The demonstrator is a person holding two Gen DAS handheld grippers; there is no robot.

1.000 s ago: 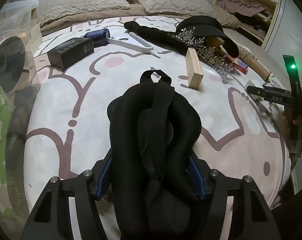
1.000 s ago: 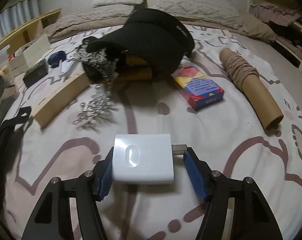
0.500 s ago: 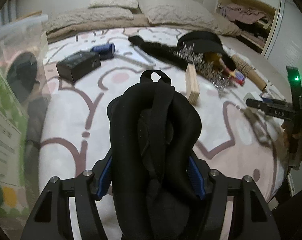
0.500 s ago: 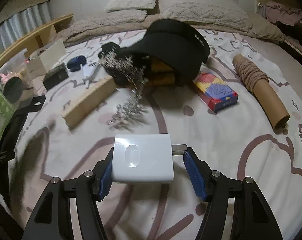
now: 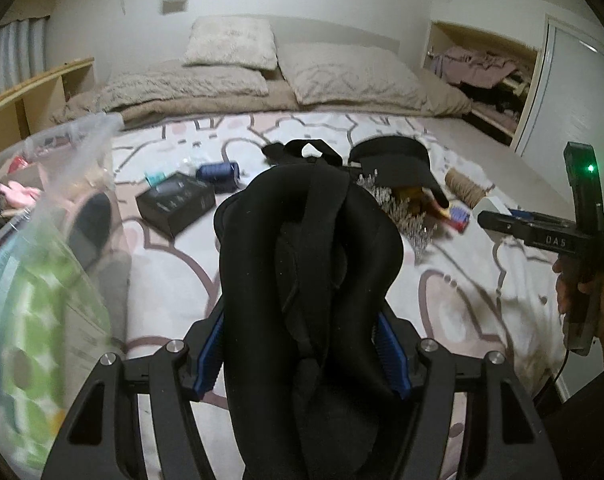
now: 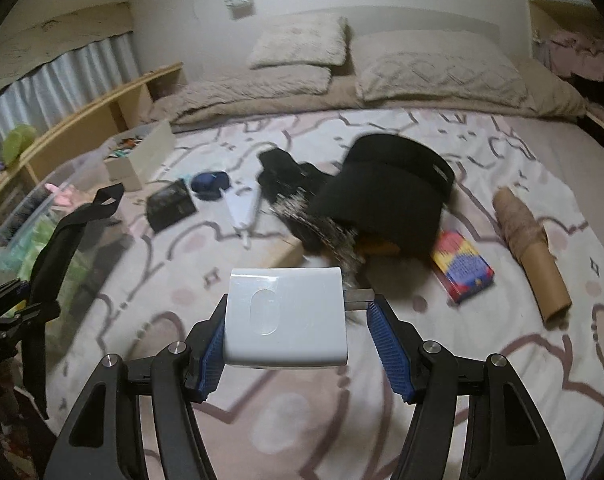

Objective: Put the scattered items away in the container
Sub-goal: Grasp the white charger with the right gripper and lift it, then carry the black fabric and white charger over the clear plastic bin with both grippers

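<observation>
My left gripper (image 5: 302, 344) is shut on a black padded strap bundle (image 5: 305, 264) and holds it above the bed, beside the clear plastic container (image 5: 50, 216) at the left. My right gripper (image 6: 298, 340) is shut on a white charger block (image 6: 286, 316), lifted over the bed. The right gripper also shows at the right of the left wrist view (image 5: 549, 236). The left gripper with the black bundle shows at the left of the right wrist view (image 6: 54, 248). The container (image 6: 30, 220) holds several items.
On the patterned bed cover lie a black cap (image 6: 389, 188), a silver tiara (image 6: 321, 228), a colourful box (image 6: 461, 268), a cardboard tube (image 6: 533, 248), a black box (image 5: 176, 202), a blue roll (image 5: 218, 172) and a white tool (image 6: 242, 208). Pillows (image 5: 230, 44) lie at the back.
Both grippers have risen and tilted up with their loads, so the bed looks farther away. The left gripper has come closer to the clear container.
</observation>
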